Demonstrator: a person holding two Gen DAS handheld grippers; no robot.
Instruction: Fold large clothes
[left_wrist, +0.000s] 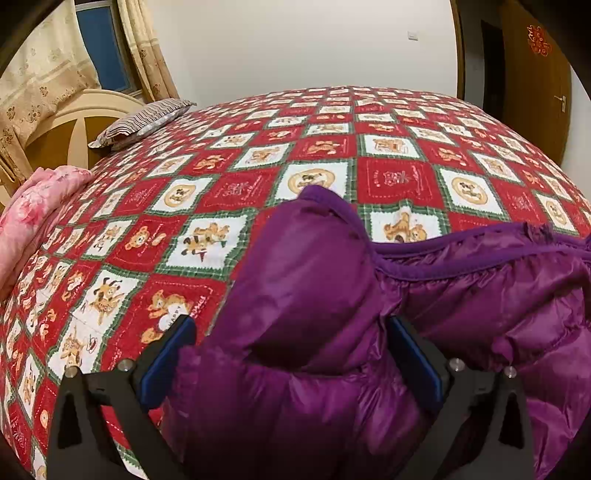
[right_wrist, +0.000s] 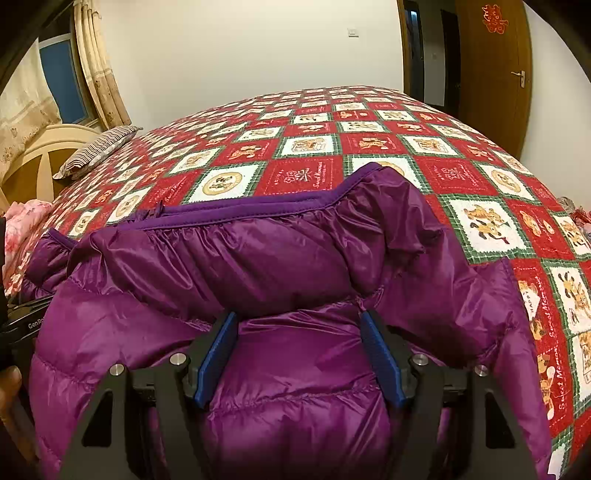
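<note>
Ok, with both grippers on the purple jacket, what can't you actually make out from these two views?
- Purple jacket: its lower part runs off the bottom edge in both views.
- Left gripper and right gripper: puffy fabric bulges between the fingers, hiding whether the pads pinch it.
- Bedspread: the near part lies under the jacket.
- Pink bedding: cut off by the left edge of the left wrist view.

The purple jacket (right_wrist: 280, 258) is showing a thin, glossy quilted shell with a matt knit-like trim. The bedspread (left_wrist: 229, 192) is looking like soft matt printed cloth. The left gripper (left_wrist: 291, 334) and right gripper (right_wrist: 297, 325) are showing matt black plastic, ribbed blue pads (right_wrist: 218, 350) and shiny metal bolts.
</note>
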